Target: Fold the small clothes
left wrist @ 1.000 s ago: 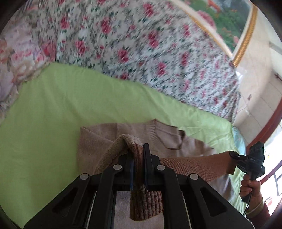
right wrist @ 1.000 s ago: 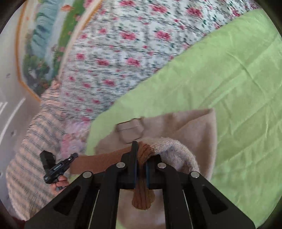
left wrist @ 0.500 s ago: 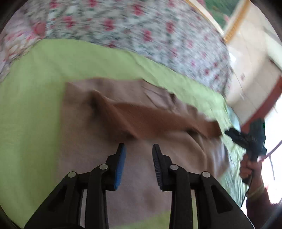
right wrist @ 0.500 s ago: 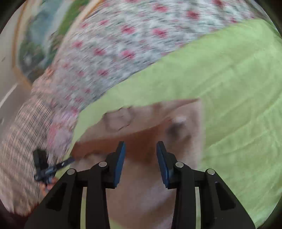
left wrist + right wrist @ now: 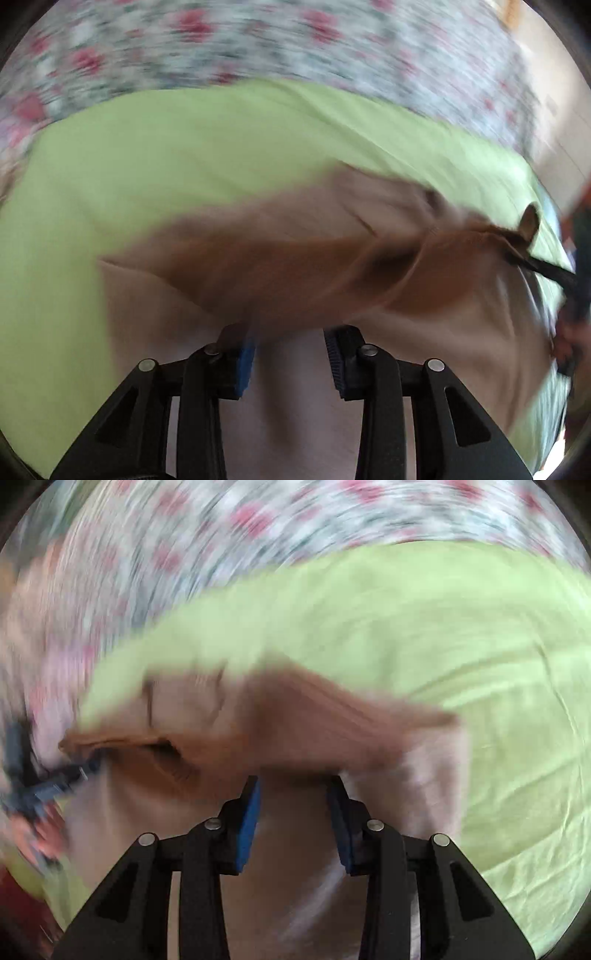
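Note:
A small beige knit sweater (image 5: 303, 398) lies on the green sheet (image 5: 155, 173), with its brown sleeves (image 5: 280, 273) folded across the chest. Both views are motion-blurred. My left gripper (image 5: 290, 356) is open and empty, just above the sweater's body below the sleeve band. My right gripper (image 5: 293, 812) is open and empty over the same sweater (image 5: 295, 886), its fingertips at the edge of the brown sleeve (image 5: 314, 734). Each gripper shows at the side of the other's view: the right one (image 5: 554, 275) and the left one (image 5: 55, 779), both next to a sleeve end.
The green sheet (image 5: 461, 635) covers the bed around the sweater. A floral quilt (image 5: 280, 40) lies beyond it, also in the right wrist view (image 5: 221, 531). The person's hand (image 5: 569, 332) is at the right edge.
Both grippers were shut on the brown sleeves a second ago. They let go, opened, and the sleeves now lie across the sweater. Both grippers have dropped closer to the garment.

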{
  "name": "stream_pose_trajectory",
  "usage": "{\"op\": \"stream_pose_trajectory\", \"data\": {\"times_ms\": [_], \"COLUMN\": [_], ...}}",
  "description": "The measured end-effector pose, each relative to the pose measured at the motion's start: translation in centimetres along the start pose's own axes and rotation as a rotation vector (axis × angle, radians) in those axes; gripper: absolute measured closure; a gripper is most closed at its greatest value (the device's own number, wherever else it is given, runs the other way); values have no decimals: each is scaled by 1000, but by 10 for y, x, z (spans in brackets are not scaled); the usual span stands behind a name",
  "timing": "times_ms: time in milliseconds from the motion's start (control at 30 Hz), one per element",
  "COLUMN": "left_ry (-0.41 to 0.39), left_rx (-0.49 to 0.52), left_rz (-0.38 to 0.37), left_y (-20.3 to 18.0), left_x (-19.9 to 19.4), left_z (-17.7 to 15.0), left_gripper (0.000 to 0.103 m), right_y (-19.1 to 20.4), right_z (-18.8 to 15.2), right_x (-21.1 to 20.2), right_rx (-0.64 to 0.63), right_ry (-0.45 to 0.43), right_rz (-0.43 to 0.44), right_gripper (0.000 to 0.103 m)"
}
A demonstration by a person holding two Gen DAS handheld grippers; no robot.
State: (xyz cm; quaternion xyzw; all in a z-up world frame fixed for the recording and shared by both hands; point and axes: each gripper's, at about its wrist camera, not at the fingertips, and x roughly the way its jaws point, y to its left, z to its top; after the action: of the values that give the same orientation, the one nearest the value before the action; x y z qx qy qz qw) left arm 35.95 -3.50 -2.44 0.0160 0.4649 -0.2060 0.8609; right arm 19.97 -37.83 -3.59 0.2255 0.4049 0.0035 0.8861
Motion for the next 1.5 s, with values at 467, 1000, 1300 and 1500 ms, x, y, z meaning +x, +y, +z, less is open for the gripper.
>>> {"op": "stream_pose_trajectory", "data": {"times_ms": [467, 1000, 1300, 1500], "left_ry": [-119, -131, -149, -148], "left_rx": [-195, -417, -494, -543], "left_rz": [-46, -132, -165, -213], "left_y": [5, -4, 2, 4], "left_x": [-89, -144, -150, -139], "left_z": [-105, -234, -242, -243], "left_gripper": [64, 56, 46, 40], "right_y": [46, 70, 72, 76], "right_z": [-99, -169, -179, -189], "right_x": [-62, -88, -103, -109], "right_rx": [15, 23, 19, 14], "right_ry": [-64, -33, -51, -68], "right_rz": [195, 251, 252, 268], "right_gripper": [52, 49, 41, 41]}}
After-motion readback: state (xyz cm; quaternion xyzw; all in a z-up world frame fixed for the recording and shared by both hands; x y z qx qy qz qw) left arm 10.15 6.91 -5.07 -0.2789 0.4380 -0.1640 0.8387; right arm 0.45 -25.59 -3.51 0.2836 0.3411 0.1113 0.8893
